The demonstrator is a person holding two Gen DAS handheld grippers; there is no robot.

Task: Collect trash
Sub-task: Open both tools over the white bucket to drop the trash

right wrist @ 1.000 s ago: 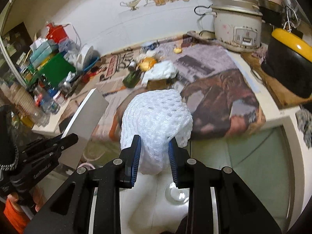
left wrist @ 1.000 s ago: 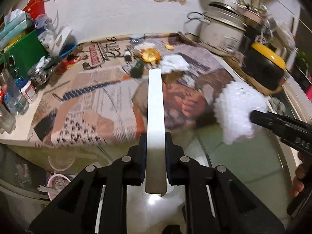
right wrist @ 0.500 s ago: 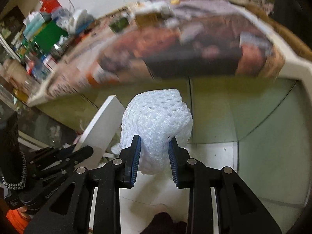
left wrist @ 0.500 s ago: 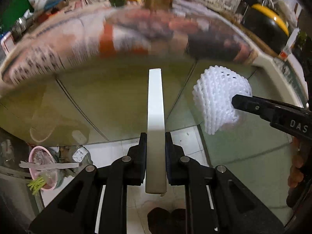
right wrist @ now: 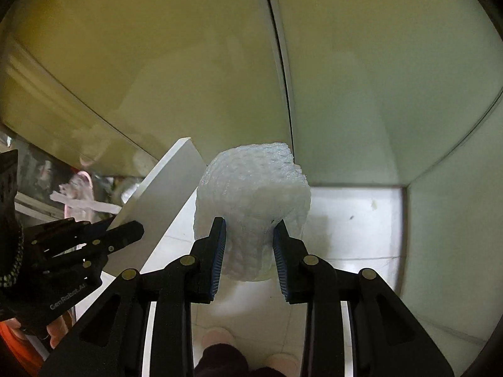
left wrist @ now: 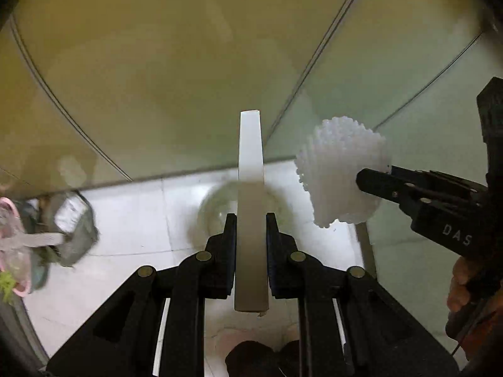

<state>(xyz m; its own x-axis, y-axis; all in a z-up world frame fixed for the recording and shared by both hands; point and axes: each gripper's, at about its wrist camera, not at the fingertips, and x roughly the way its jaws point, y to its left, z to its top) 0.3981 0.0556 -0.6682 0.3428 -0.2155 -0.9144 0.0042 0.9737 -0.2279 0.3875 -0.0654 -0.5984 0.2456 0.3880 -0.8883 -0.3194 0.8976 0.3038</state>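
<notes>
A flat white card (left wrist: 250, 194) is standing edge-on in the left wrist view, reaching up and away from the camera; in the right wrist view its broad pale face (right wrist: 163, 194) is slanting up to the right. Just beside it, a white foam net sleeve (right wrist: 251, 201), a knobbly mesh tube with an open end, is bulging outward, pinched near its lower part (left wrist: 342, 182)

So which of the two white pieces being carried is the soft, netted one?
The foam net in the right gripper; the left gripper holds a flat, smooth white board.
</notes>
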